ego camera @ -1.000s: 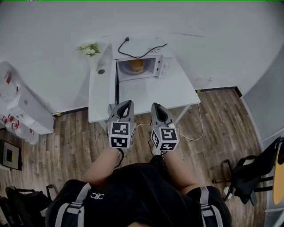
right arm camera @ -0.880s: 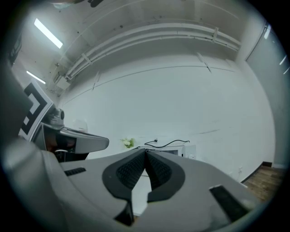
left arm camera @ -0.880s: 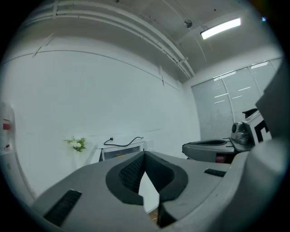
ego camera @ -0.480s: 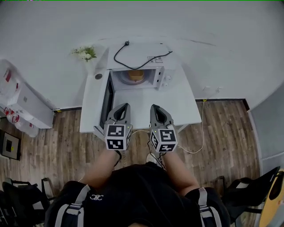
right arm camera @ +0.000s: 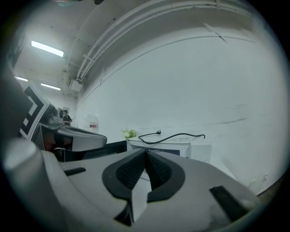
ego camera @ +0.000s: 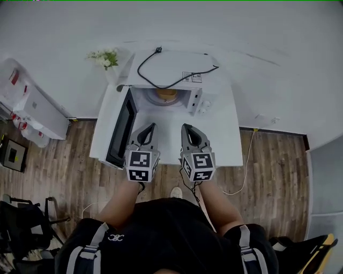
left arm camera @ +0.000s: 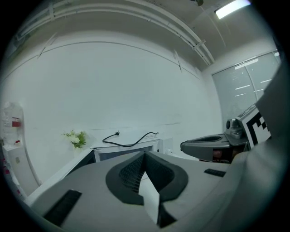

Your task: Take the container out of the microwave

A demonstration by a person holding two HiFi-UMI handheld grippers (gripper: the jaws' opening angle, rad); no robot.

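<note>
Container sits inside the open microwave; left gripper and right gripper are both clenched, empty; unless opened, they may push it deeper, or left may strike the door.

Ahead of the jaws a white table stands against a plain white wall, with a small spray of flowers near its far-left corner. Below and behind the jaws runs a wood-plank floor. Off to their left sits a white cabinet (red labels on it). Overhead, a strip light glows.
</note>
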